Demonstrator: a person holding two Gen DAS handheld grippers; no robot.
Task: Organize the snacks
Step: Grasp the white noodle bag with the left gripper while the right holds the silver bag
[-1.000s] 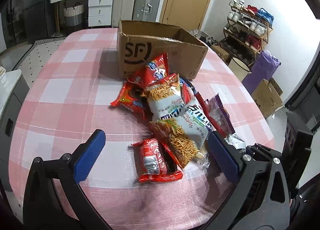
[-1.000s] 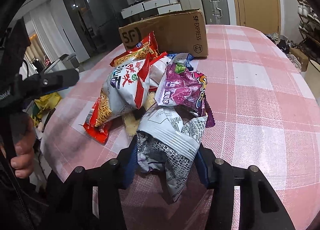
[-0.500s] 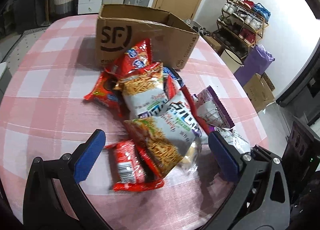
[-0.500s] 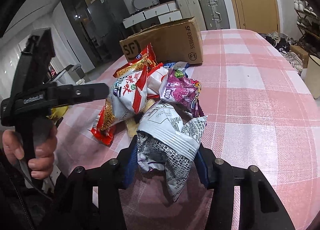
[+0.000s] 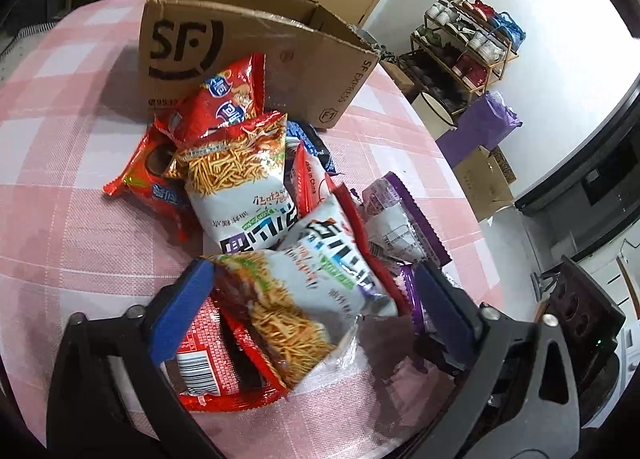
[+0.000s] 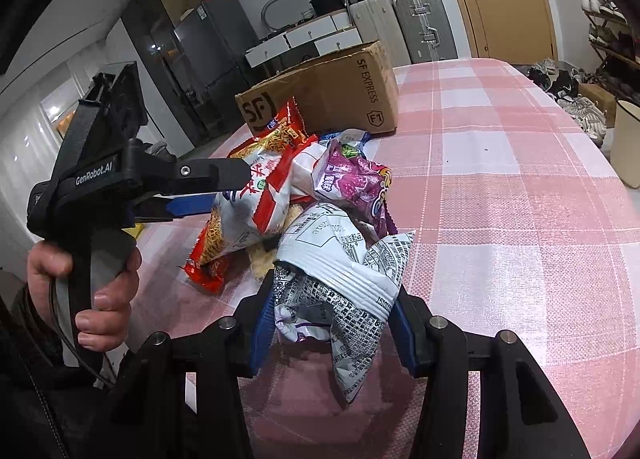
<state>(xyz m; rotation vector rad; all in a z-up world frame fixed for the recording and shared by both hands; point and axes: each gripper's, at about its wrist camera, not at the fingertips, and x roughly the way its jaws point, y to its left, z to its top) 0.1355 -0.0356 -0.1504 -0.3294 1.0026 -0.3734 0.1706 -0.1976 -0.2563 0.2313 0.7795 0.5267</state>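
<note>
White packet (image 6: 340, 283) clamped in right tool (image 6: 332, 323)

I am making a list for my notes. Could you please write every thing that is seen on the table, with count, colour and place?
brown cardboard box: 1, brown, far end of table, open top.
white-and-orange noodle-stick snack bags: 2, middle of pile.
red snack packets: at least 3, left side of pile, one leaning on the box.
purple snack packet: 1, right side of pile.
white printed foil packet: 1, nearest edge.
pink checked tablecloth: 1, covers the table.
left gripper: open, around the nearer noodle bag.
right gripper: shut on the white packet.
</note>
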